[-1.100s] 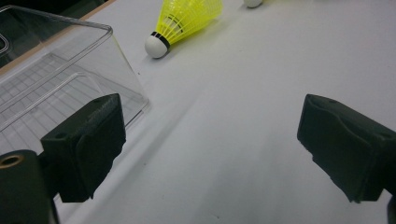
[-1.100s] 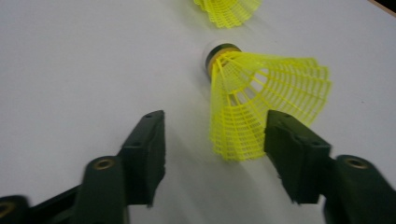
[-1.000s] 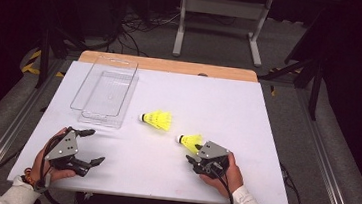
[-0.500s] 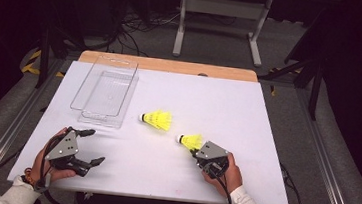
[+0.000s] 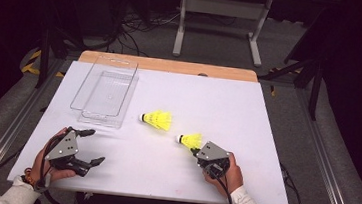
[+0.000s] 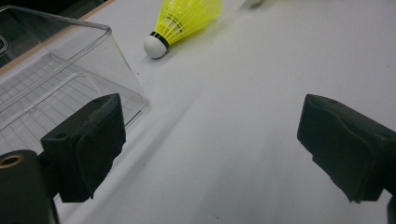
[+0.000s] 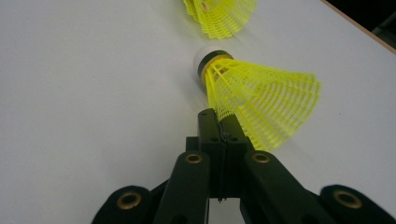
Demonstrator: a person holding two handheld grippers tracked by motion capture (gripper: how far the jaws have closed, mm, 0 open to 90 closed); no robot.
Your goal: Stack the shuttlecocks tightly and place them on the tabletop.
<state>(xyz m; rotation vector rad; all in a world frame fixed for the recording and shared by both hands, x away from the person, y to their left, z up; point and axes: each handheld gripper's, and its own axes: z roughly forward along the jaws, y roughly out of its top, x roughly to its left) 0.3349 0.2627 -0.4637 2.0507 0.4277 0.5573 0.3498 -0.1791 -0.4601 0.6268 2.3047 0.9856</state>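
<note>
A white counter carries two yellow shuttlecocks and a clear plastic tray. The right claw, near the counter's front edge, has just been closing and is clenched on the skirt edge of the nearer shuttlecock, which lies on its side. The second shuttlecock lies near the counter's middle. The left claw rests released at the front left corner, just beside the tray, which sits toward the back left corner.

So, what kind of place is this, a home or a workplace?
Probably a lab or test room, not a home: a white table stands on a dark floor, loose cables lie behind it, and a metal stand is there too.
</note>
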